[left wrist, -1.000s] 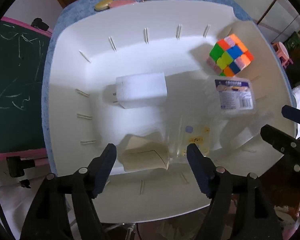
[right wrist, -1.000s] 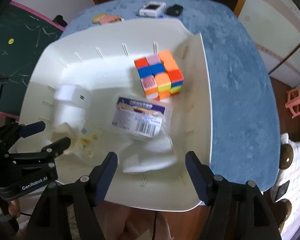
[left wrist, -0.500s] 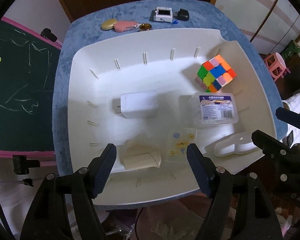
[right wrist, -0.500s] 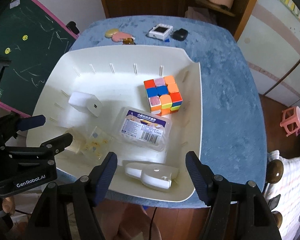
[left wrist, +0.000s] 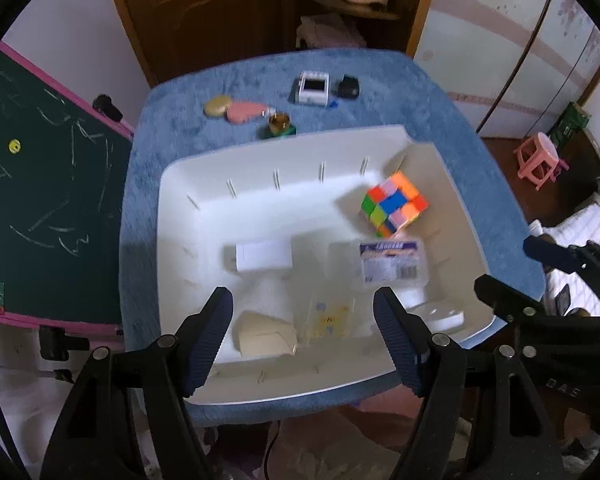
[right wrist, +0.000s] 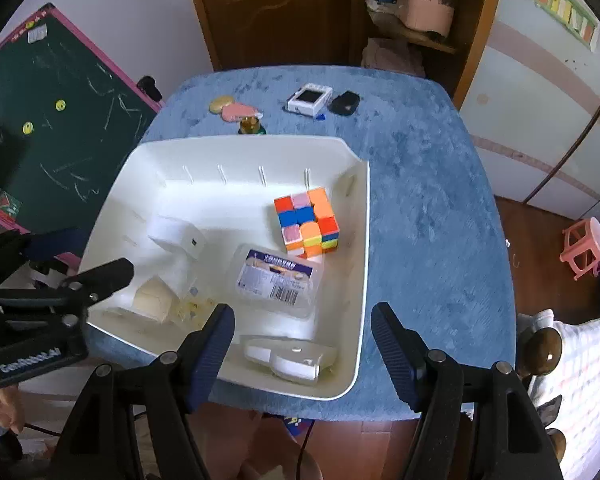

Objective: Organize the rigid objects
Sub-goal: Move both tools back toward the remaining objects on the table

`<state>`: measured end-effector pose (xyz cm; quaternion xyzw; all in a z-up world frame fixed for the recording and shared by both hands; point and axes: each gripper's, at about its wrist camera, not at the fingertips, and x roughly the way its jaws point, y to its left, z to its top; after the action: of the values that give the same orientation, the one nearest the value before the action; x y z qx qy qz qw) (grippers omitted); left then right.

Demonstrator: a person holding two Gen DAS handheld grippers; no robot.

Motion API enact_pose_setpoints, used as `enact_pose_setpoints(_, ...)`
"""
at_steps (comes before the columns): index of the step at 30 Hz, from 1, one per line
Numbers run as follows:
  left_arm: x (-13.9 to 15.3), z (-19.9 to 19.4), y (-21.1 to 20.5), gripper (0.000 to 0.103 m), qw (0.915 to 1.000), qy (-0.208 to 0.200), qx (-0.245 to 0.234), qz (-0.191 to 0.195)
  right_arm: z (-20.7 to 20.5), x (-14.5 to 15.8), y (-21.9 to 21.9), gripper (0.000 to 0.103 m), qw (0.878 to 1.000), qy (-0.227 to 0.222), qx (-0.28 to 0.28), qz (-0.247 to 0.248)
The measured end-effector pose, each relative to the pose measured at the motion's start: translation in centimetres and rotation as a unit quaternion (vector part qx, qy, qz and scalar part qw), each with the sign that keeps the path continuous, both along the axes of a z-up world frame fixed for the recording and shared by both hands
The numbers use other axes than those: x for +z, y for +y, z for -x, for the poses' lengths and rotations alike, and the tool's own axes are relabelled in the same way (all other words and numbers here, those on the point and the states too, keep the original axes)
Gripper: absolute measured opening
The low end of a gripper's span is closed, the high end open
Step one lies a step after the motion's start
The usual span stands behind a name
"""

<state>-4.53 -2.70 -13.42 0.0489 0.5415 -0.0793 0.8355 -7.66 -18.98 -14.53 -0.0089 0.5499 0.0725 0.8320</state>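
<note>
Right wrist view: the right gripper (right wrist: 302, 330) hangs over the near right corner of the white bin (right wrist: 362, 240), its ribbed blue pads spread with nothing between them. The left gripper (left wrist: 302, 320) is likewise spread and empty, over the bin's near left part; both point steeply down.

Taking the bin as landmark, everything sorted so far lies inside it. The cube (right wrist: 307, 222) sits in the far right corner, hard plastic with bright glossy tiles, one corner turned toward the cameras. Just nearer than it lies the labelled box (right wrist: 276, 278), clear, flat, its long axis running across the bin. A white moulded piece (right wrist: 288, 356), rounded and elongated, lies along the near wall almost under the right fingers. The white block (left wrist: 264, 255) sits mid-left, and the beige wedge (left wrist: 266, 334) and a clear printed piece (left wrist: 328, 318) lie by the near wall, closest to the left fingers.

Beyond the bin's far wall, on the fuzzy blue tabletop (right wrist: 420, 200), small items wait: a white gadget (right wrist: 310, 98), a black one (right wrist: 344, 103), a pink piece (right wrist: 238, 111). Those look like the likely next targets, well apart from both hands; I cannot tell which hand is nearer.
</note>
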Motion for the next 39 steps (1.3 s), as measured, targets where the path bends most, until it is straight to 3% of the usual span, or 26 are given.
enact_pose_setpoints(14, 4.7, -4.9, 1.7, 0.076, 0.9993, -0.03, 0.015, 0.014, -3.3, 3.1, -1.9, 0.072, 0.999, -0.016, -0.025, -0.016)
enact_pose_setpoints(27, 7.0, -16.9, 3.9, 0.076, 0.999, -0.03, 0.022, 0.023, -13.8, 5.8, -3.4, 0.072, 0.999, -0.034, -0.029, 0.017)
enact_pose_setpoints(33, 5.9, -23.9, 6.0, 0.076, 0.9973, -0.007, 0.063, 0.038, -20.8, 5.9, -3.3, 0.072, 0.998, -0.044, 0.003, 0.033)
enact_pose_setpoints(39, 0.5, -31.2, 8.1, 0.076, 0.9892, 0.054, 0.121, 0.061, -26.6, 4.8, -2.4, 0.072, 0.995, -0.058, 0.061, 0.061)
